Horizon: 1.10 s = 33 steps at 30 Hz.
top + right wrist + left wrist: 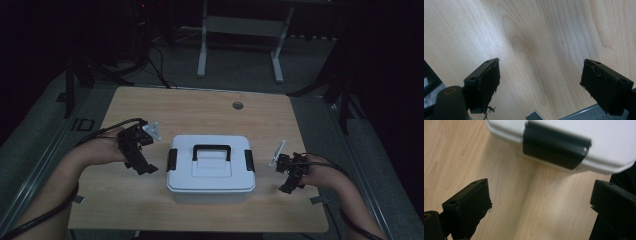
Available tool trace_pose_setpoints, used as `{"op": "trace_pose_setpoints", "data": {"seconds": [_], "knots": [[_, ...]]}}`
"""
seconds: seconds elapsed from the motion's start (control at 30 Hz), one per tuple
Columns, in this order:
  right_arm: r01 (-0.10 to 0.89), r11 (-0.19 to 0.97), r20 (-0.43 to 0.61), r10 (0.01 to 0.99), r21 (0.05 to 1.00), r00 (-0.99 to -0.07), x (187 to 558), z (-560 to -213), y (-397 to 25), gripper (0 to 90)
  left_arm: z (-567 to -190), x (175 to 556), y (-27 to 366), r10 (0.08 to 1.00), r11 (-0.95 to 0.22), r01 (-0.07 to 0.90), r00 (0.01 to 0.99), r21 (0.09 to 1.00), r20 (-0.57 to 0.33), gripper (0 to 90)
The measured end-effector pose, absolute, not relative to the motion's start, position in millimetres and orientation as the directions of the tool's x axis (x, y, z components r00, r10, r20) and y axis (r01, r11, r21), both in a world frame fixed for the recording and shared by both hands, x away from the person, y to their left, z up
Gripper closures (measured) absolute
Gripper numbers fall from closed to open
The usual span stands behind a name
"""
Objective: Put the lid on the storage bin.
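- Two grippers flank a white box [210, 170] that stands lid-on at the middle of the bench [200, 107].
- The left gripper [141, 161] hovers just beside the box's left latch [556, 147], jaws wide with nothing between them.
- The right gripper [289, 184] sits near the box's right side, over bare wood by the bench edge, jaws wide and holding nothing.

Both forearms come in from the near edge, bent inward. The left hand [107, 150] holds the left gripper [142, 162] angled inward — its jaws stand wide apart with nothing between them. The right hand [320, 172] holds the right gripper [289, 186] tipped downward — jaws likewise spread wide, nothing gripped.
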State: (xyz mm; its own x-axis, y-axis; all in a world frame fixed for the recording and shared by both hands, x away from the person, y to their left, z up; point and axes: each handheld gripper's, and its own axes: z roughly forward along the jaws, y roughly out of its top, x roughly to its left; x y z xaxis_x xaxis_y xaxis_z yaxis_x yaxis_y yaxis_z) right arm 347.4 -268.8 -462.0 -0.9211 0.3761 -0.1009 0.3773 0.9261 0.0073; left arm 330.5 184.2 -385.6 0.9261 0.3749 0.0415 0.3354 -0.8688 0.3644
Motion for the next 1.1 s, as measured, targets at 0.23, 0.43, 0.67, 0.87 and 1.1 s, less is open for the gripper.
{"op": "trace_pose_setpoints", "data": {"seconds": [0.23,0.43,0.67,0.87,1.1], "knots": [[0.384,0.923,-0.112,0.385,0.025,-0.916,348,-463,-270,15.3,-405,323,202,0.406,-0.852,0.368,0.914,0.373,0.023,2.4],[0.399,0.916,-0.107,0.401,0.038,-0.91,349,-470,-271,15.3,-421,318,210,0.419,-0.842,0.386,0.908,0.377,0.005,2.5],[0.416,0.908,-0.104,0.419,0.047,-0.902,350,-477,-272,15.3,-435,310,219,0.431,-0.827,0.398,0.902,0.397,-0.008,2.4],[0.426,0.902,-0.101,0.431,0.063,-0.897,350,-482,-275,15.3,-451,304,225,0.441,-0.824,0.414,0.897,0.386,-0.021,2.4],[0.441,0.892,-0.104,0.45,0.095,-0.887,350,-482,-280,15.3,-465,299,230,0.46,-0.801,0.43,0.887,0.416,-0.032,2.4]]}}
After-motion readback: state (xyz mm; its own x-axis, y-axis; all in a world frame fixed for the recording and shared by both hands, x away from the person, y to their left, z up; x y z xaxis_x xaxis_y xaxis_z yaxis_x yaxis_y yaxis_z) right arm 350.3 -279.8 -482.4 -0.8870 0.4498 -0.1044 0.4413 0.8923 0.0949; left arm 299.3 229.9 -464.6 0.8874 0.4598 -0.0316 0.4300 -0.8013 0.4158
